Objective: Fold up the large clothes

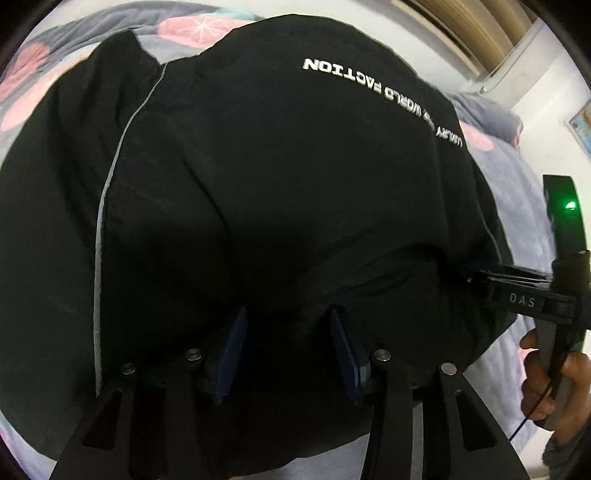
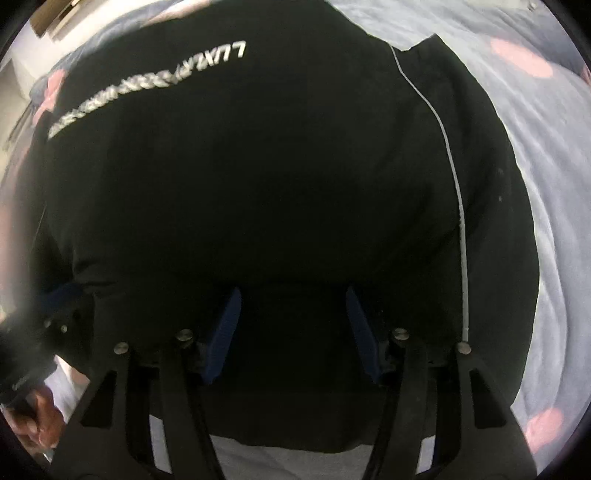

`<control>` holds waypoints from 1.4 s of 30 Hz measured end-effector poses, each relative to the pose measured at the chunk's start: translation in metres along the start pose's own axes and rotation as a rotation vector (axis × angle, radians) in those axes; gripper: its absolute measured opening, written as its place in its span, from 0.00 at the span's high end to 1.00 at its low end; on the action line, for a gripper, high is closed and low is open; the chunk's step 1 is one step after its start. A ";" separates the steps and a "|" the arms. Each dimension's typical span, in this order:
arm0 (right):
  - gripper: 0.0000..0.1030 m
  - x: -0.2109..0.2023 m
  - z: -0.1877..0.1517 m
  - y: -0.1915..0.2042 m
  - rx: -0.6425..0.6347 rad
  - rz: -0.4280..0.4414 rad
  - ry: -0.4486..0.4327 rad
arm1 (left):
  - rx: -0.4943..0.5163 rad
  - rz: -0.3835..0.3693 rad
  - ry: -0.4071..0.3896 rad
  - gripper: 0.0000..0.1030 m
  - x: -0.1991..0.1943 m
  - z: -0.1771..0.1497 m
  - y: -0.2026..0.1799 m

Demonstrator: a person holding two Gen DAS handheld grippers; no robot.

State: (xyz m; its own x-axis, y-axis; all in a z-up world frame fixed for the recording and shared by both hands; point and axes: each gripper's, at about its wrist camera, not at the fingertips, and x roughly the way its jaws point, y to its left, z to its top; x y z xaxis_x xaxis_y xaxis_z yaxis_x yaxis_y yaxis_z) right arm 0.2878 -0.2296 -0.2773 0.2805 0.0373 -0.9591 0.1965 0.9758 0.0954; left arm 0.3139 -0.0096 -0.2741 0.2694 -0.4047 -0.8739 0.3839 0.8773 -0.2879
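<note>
A large black garment (image 1: 277, 177) with white lettering and a thin grey side stripe fills both views (image 2: 258, 184); it lies spread over a grey bedspread. My left gripper (image 1: 288, 325) has its blue pads apart, with the black cloth's near hem lying between and over them. My right gripper (image 2: 291, 306) stands the same way, pads apart at the near hem. In the left wrist view the right gripper (image 1: 480, 275) reaches in from the right, and its tip touches the garment's edge.
The grey bedspread (image 2: 546, 192) has pink round prints and shows around the garment. A white wall and a curtain (image 1: 480, 33) are at the back right. A hand (image 1: 550, 380) holds the right gripper's handle.
</note>
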 end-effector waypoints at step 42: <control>0.32 -0.071 0.008 -0.113 0.187 -0.019 -0.118 | -0.229 0.172 -0.179 0.52 -0.127 0.019 0.104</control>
State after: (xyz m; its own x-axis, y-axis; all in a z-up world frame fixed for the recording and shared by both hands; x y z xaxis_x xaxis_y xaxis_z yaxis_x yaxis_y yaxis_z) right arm 0.2533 -0.3440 -0.2177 0.3812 -0.0173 -0.9243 0.3704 0.9189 0.1356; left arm 0.3366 0.1279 -0.1852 0.4714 -0.2665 -0.8407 0.1168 0.9637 -0.2400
